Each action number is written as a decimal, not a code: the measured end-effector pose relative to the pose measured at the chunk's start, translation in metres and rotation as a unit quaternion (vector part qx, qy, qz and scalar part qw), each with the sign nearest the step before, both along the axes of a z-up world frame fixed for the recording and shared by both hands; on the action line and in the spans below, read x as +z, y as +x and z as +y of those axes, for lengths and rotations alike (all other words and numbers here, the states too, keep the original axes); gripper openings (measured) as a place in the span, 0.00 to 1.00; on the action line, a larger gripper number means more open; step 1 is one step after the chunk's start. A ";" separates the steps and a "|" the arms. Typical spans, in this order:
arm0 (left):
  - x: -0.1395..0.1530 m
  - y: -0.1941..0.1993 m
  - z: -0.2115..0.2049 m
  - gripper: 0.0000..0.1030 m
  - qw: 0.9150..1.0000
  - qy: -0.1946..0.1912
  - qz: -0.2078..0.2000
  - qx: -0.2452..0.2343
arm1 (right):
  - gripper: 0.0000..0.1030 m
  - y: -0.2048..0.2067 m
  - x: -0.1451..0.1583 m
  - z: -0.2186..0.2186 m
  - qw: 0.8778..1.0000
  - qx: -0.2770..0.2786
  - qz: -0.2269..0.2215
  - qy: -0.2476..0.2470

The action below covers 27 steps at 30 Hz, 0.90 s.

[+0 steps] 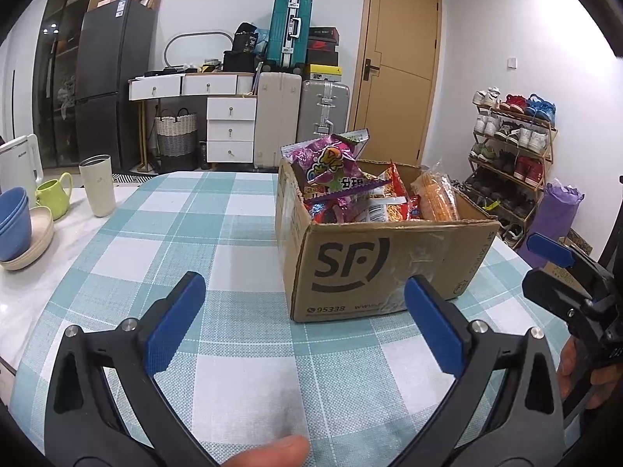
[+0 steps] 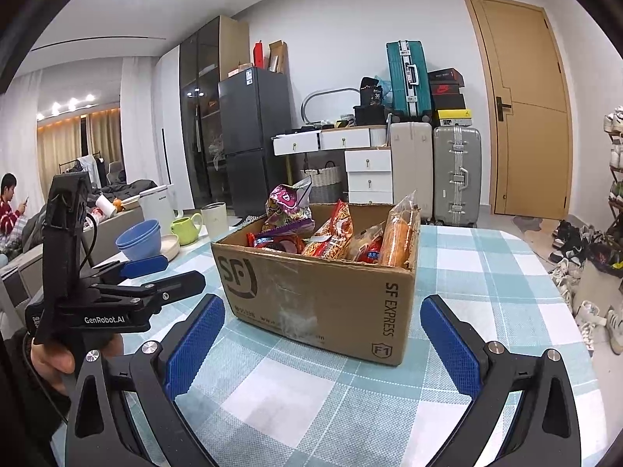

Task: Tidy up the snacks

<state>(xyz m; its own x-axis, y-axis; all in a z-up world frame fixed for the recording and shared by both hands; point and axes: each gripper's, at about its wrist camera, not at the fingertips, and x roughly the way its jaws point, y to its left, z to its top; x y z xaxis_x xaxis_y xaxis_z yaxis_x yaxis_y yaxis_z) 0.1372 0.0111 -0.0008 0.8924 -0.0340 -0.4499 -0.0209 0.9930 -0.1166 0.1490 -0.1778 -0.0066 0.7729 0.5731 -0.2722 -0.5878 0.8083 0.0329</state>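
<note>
— Cardboard, that box on the checked tablecloth?

— Yes, open-topped, and the snacks sit inside it: a purple packet poking above the rim, red packets in the middle, an orange packet upright against the far side.

— And the grippers?

— Left gripper hovers low over the cloth just before the box, blue pads spread wide, nothing between them. Right gripper sits near the box's corner, fingers likewise wide apart and empty.

— Anything else on the table?

— Blue bowls, a green mug and a cream tumbler, well apart from the box.
</note>
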 end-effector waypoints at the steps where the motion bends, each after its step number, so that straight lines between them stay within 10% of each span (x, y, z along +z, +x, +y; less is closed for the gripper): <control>1: 0.000 0.001 0.000 0.99 1.000 0.000 0.001 0.001 | 0.99 0.000 0.000 0.001 1.000 0.000 -0.001 -0.001; 27: -0.001 0.000 -0.001 0.99 1.000 0.004 0.000 0.000 | 0.99 -0.001 -0.003 -0.003 1.000 -0.003 -0.002 -0.004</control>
